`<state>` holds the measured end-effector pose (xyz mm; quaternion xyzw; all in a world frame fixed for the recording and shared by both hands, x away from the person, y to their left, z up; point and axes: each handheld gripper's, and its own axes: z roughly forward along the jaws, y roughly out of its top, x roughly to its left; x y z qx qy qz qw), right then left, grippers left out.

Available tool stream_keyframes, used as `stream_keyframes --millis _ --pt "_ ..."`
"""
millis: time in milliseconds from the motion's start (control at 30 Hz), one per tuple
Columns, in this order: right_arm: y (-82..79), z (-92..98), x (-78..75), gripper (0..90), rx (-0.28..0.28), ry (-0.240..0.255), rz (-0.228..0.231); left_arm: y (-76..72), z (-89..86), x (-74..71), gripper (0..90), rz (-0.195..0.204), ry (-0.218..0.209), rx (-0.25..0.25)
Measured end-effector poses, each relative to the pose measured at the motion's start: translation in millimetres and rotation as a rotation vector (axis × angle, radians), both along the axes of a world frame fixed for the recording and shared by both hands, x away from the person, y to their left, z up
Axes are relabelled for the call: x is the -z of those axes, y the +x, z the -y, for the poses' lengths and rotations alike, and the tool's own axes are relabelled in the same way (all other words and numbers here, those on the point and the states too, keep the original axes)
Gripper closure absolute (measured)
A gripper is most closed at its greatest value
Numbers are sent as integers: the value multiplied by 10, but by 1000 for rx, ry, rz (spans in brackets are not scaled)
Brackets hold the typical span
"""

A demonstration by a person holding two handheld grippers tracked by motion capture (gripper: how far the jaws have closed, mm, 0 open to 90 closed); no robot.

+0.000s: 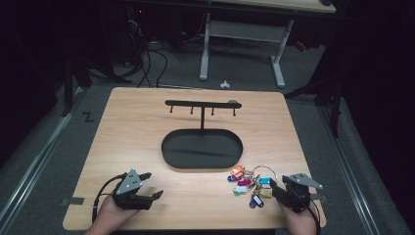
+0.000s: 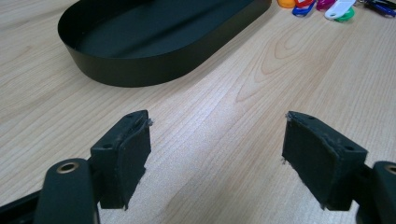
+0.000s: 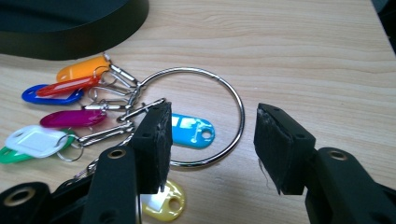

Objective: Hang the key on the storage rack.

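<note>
Lying between the open right tool (image 3: 210, 140), key ring (image 3: 233, 100) untouched.

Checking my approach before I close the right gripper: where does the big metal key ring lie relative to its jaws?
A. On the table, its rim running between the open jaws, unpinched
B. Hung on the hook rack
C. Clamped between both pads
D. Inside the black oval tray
A: in the right gripper view the key ring lies flat on the table, with the right gripper open above its rim, pads clear.
</note>
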<state>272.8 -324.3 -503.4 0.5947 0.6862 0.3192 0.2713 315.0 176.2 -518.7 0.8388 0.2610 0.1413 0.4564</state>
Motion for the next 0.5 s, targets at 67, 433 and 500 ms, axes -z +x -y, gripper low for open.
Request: stream_keyframes --millis 67,433,500 --pt "6 -18 -17 468 -8 -1 -14 2 0 0 241 -2 1 2" --pt "30 -76 -94 478 -55 -71 -122 -2 -17 -6 246 -4 -14 7" --pt "36 -70 -102 477 -67 -69 -138 -1 -19 -7 247 -4 -16 9"
